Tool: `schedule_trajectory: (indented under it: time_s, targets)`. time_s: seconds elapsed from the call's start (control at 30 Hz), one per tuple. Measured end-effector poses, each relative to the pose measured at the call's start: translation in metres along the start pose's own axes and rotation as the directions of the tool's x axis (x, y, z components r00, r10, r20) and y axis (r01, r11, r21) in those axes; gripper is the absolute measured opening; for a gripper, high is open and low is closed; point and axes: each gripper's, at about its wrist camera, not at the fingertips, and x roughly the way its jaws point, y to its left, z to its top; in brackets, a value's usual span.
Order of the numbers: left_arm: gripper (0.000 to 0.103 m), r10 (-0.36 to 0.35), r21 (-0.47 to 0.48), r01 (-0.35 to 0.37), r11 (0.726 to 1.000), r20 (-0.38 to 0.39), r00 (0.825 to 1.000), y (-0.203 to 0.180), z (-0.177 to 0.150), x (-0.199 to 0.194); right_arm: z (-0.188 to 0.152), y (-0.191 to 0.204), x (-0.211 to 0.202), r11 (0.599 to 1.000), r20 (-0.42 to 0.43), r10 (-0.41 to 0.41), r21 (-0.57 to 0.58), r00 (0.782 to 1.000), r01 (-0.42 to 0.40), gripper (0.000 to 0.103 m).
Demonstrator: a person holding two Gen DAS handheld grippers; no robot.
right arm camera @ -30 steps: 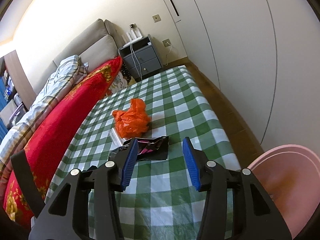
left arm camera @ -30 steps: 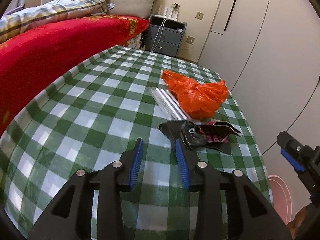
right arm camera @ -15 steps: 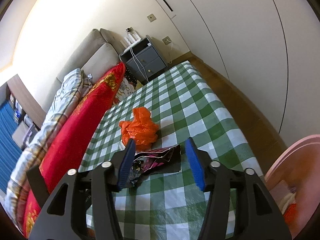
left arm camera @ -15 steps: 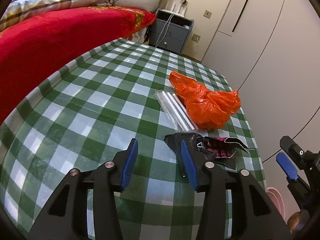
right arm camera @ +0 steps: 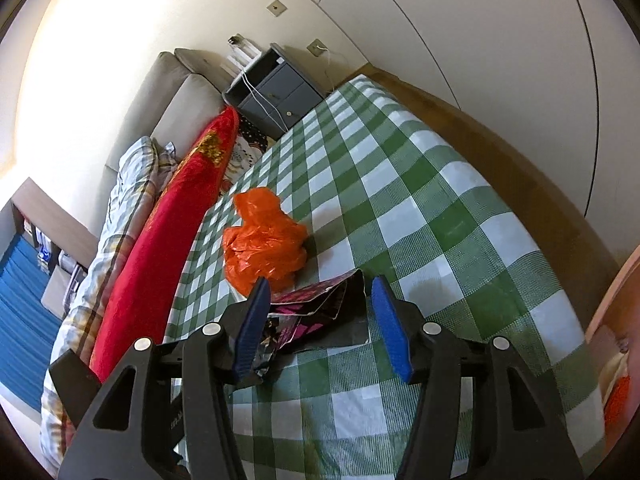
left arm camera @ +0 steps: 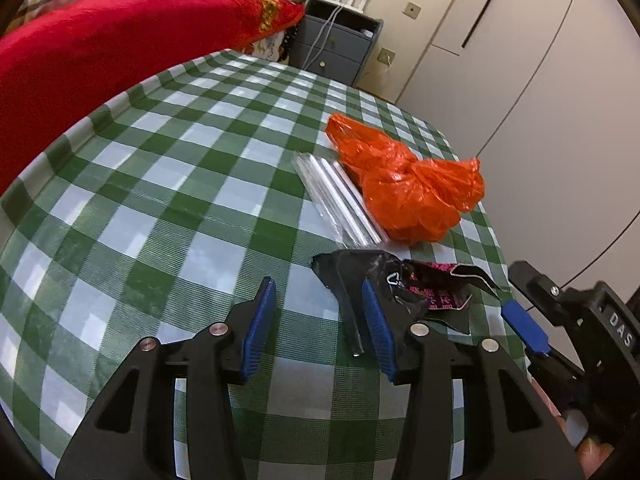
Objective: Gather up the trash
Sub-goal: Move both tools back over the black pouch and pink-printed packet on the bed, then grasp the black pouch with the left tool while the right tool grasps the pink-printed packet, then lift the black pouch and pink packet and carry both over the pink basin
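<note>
Trash sits in a cluster on the green checked tablecloth (left arm camera: 168, 184): a crumpled orange bag (left arm camera: 408, 192), a clear plastic sleeve (left arm camera: 340, 196) just beside it, and nearest me a torn black and pink wrapper (right arm camera: 320, 312). I read this as the approach step, nothing picked up yet. My right gripper (right arm camera: 320, 324) has its jaws spread and straddling the wrapper, blue pads not pressing on it; they have just been opening. My left gripper (left arm camera: 320, 324) is spread too, having just widened, with bare cloth between the jaws and the wrapper's dark edge against the outer side of one finger. Next move, as I judge it: lower the right jaws around the wrapper and close. Thin foil may slip or crumple flat. A pink bin (right arm camera: 616, 320) waits off the table's edge.
</note>
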Motion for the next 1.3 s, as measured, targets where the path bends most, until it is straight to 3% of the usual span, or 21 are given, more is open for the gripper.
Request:
schedule_trajectory:
  time_s: [0.13,0.33,0.47,0.67,1.3]
  targets:
    - [0.043,-0.007,0.02,0.008,1.0,-0.016,1.0,-0.003,-0.001,0.003,-0.002,0.001,0.007,1.0,-0.01,0.013,-0.011,1.0,-0.013,0.042]
    - [0.016,-0.037,0.044,0.039,0.998,-0.042,0.998,-0.007,-0.002,0.006,-0.005,0.008,0.012,0.998,-0.025,0.037,-0.042,0.999,-0.038,0.015]
    - [0.009,-0.037,0.05,0.039,0.998,-0.032,0.999,-0.008,-0.002,0.003,-0.002,0.013,0.005,0.997,-0.013,0.05,-0.058,0.999,-0.051,0.006]
    - [0.005,-0.028,0.063,0.028,0.998,-0.004,1.0,-0.011,-0.001,-0.011,-0.001,0.029,-0.012,0.99,0.008,0.068,-0.122,0.998,-0.067,0.001]
    - [0.004,-0.024,0.138,0.015,0.99,0.058,0.998,-0.021,-0.016,-0.071,-0.014,0.064,-0.097,0.954,0.08,0.036,-0.298,0.996,-0.01,0.001]
